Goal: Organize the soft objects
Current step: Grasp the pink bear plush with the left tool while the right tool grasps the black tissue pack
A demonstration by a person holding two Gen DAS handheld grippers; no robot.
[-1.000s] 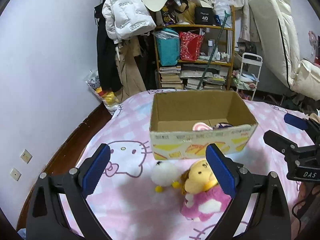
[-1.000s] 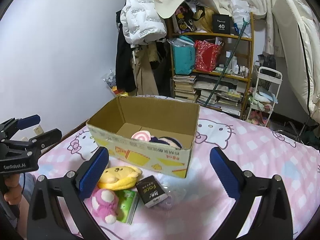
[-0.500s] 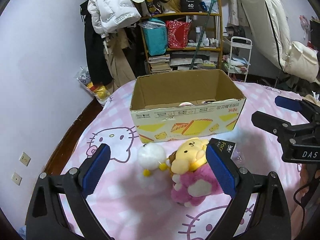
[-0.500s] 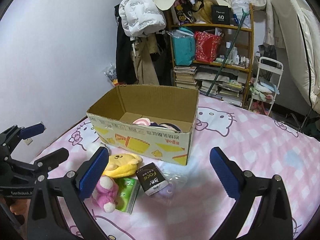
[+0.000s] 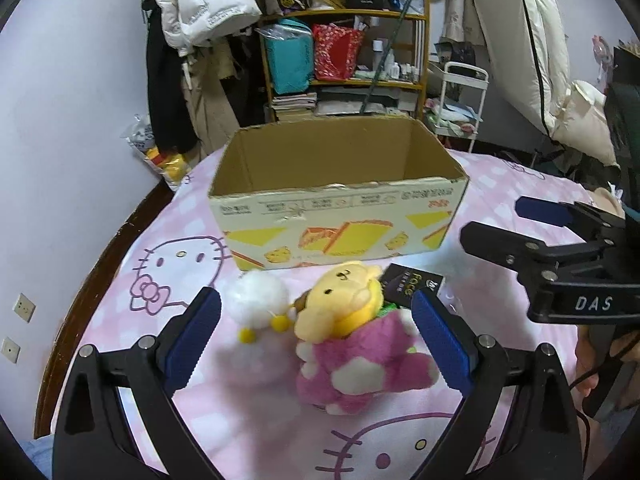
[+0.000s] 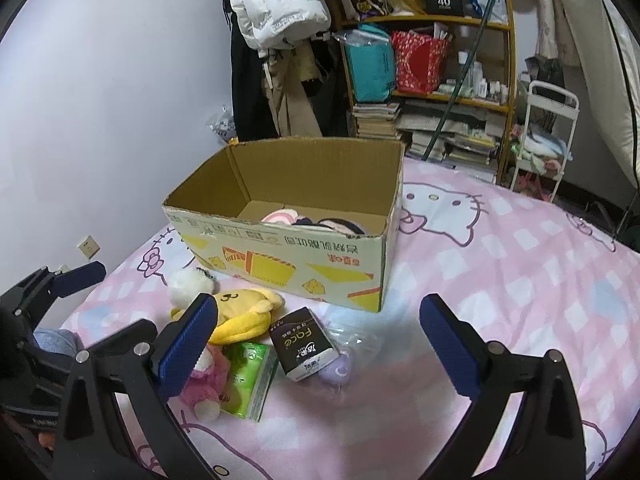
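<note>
Now left gripper [image 5: 316,332] wide apart over pink plush [image 5: 360,364] on bed [image 5: 160,280], before cardboard box [image 5: 340,224]. Lower straight, clamp pink body, avoid yellow plush [image 5: 344,296]. Right gripper [image 6: 316,340] apart, empty.

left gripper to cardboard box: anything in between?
In the left wrist view: yellow plush on pink plush, white plush beside, before the cardboard box.

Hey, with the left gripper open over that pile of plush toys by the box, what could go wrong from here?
The yellow plush lies on the pink plush, so the open left gripper may grab both or drop one. The white plush touches them and might get dragged. The black tissue pack and green pack alongside could be swept away.
</note>
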